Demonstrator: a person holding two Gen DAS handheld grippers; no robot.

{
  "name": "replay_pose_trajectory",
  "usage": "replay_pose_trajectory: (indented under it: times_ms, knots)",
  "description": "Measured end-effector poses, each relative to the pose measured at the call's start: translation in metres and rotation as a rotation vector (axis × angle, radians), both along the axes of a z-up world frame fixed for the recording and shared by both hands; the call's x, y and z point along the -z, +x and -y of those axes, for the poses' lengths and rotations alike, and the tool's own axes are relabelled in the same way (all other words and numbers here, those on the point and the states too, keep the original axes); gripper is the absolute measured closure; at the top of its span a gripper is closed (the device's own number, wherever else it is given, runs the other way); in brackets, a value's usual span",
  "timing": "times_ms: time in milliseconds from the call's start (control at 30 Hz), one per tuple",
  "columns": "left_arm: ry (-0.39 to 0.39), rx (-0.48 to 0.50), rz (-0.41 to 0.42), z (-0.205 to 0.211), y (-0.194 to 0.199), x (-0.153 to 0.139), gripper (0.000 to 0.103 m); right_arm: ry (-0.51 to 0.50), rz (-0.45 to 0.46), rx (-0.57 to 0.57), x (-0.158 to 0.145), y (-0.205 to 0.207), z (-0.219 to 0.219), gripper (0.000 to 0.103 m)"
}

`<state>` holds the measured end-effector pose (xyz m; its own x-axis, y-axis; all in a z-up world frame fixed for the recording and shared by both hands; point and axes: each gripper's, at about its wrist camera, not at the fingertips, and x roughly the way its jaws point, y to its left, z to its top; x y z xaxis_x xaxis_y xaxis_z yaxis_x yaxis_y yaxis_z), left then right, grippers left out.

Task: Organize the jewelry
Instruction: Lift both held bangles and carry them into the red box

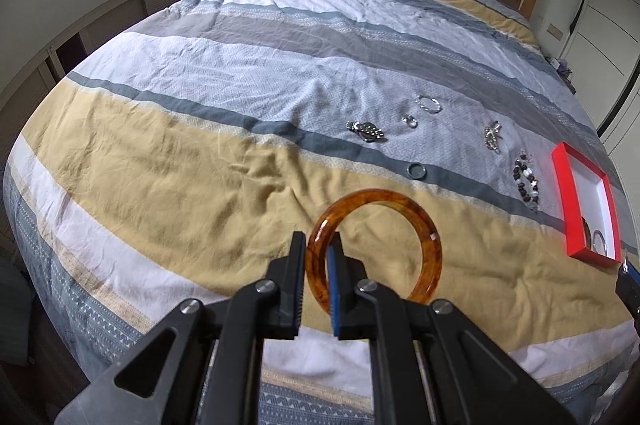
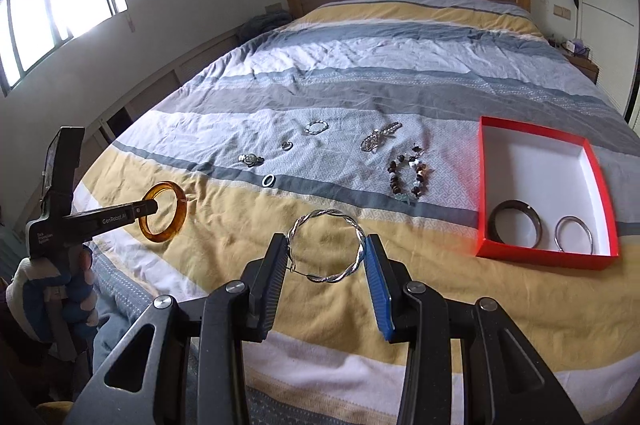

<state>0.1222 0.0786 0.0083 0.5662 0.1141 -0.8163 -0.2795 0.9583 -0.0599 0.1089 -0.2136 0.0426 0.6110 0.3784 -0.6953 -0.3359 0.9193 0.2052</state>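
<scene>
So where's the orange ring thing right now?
The orange bangle is pinched in the left gripper, lifted over the yellow stripe of the bedspread. In the right wrist view it sits far left, away from the red box.

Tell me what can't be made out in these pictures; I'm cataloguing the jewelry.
- Red box, left wrist view: near wall hides most of its contents; right gripper cut off by the edge.
- Small ring, both views: too small to identify.
- Amber bangle, left wrist view: left gripper covers part of its rim.
- Twisted bangle, right wrist view: clasp detail unclear.
</scene>
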Motion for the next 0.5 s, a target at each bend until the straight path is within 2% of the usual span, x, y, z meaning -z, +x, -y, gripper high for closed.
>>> replay_pose_trajectory:
  times_ms: [300, 500]
  knots:
    - [0.022, 0.043, 0.074, 0.038, -0.031, -0.046, 0.094, 0.041, 0.067, 0.054, -0.025, -0.045, 0.043, 0.064]
    - [0.014, 0.116, 0.087, 0.083, -0.034, -0.059, 0.094, 0.055, 0.092, 0.108, -0.032, -0.063, 0.083, 0.064]
